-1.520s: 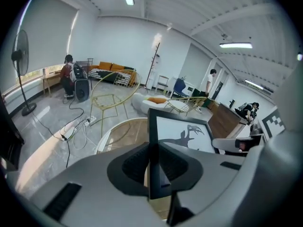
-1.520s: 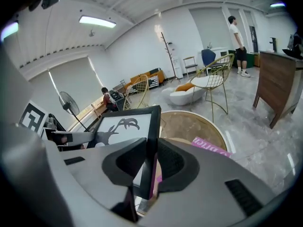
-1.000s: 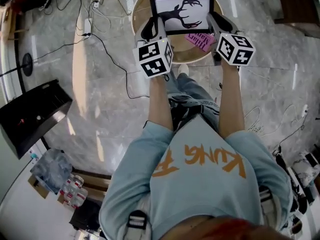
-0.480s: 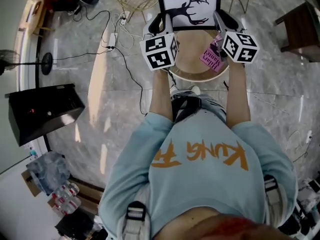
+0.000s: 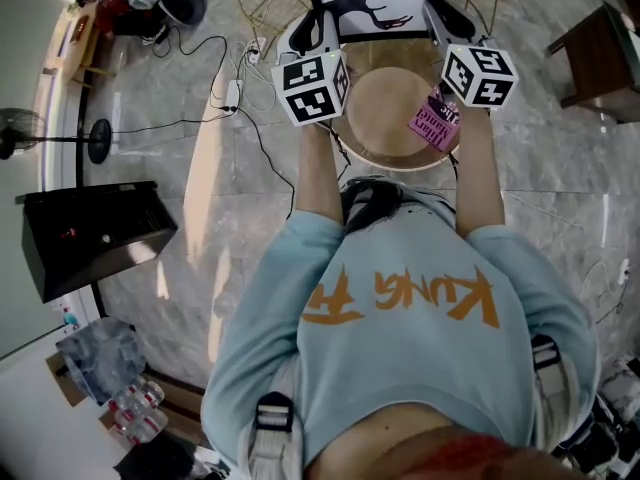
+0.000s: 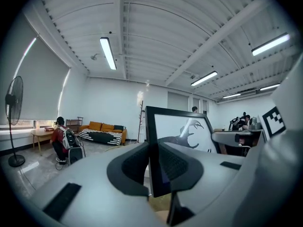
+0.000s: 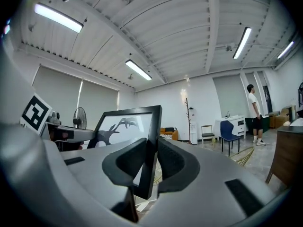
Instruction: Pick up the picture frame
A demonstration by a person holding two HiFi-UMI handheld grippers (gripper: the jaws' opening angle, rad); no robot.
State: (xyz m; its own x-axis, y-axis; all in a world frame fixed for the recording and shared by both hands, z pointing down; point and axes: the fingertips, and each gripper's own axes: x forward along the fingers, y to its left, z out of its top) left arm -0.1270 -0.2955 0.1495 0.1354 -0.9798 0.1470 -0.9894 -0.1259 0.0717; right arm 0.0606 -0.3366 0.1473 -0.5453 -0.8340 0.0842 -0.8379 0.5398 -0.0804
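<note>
The picture frame (image 5: 370, 3), black with a dark antler silhouette on white, hangs upright in the air beyond the round wooden table (image 5: 385, 118). My left gripper (image 5: 314, 30) is shut on the frame's left edge and my right gripper (image 5: 438, 20) is shut on its right edge. In the left gripper view the frame (image 6: 184, 134) stands between the left gripper's (image 6: 154, 167) dark pads, which press on its border. The right gripper view shows the frame (image 7: 125, 126) clamped the same way by the right gripper (image 7: 150, 162). Both grippers point about level.
A pink card (image 5: 437, 123) lies at the table's right edge. Cables (image 5: 200, 78) run over the marble floor; a black cabinet (image 5: 95, 233) and a fan (image 5: 60, 133) stand at the left. A dark wooden table (image 5: 605, 53) is at the right, a yellow wire chair (image 5: 270, 3) behind.
Both grippers have risen together with the frame held between them. The frame has left the tabletop and now hangs above and beyond it, and the pink card lies uncovered.
</note>
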